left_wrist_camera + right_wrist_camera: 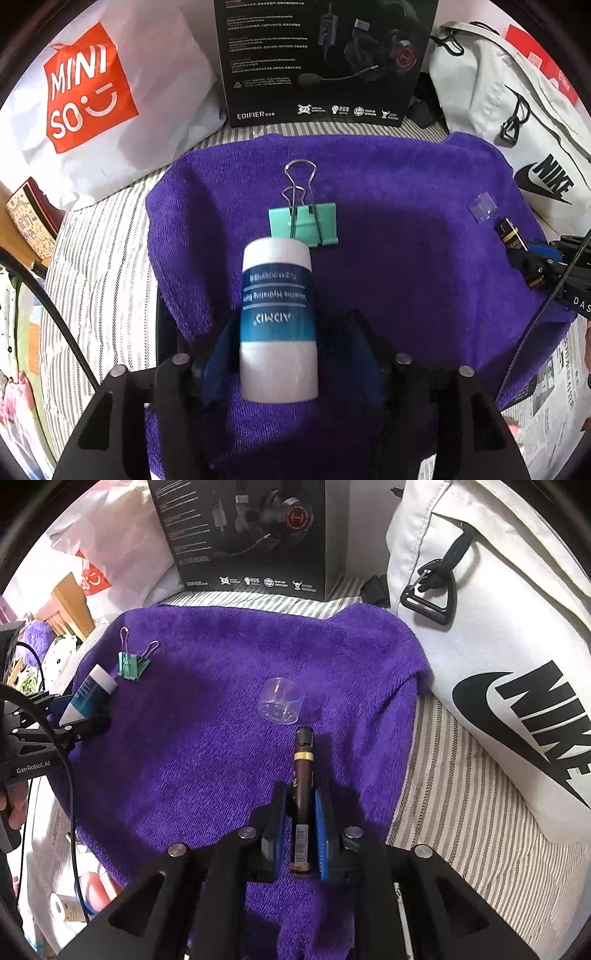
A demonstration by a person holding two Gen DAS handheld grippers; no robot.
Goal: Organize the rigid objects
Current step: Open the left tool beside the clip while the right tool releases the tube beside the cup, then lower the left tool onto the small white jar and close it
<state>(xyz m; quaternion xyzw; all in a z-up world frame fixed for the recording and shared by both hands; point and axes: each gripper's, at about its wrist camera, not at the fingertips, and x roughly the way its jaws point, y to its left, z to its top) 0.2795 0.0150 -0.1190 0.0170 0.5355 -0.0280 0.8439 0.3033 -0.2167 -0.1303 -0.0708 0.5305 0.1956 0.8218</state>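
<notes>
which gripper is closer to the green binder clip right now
Left. The left gripper, jaws around the white and blue tube, sits just below the green binder clip. The right gripper, with the brown stick, is across the purple towel.

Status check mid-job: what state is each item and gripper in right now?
Left gripper: open, white bottle between its jaws.
White bottle: tilted, unclamped.
Right gripper: nearly shut around brown tube, grip unclear.
Brown tube: lying on purple towel.
Binder clip: closed, lying on the towel.
Clear cap: loose, on its side.
</notes>
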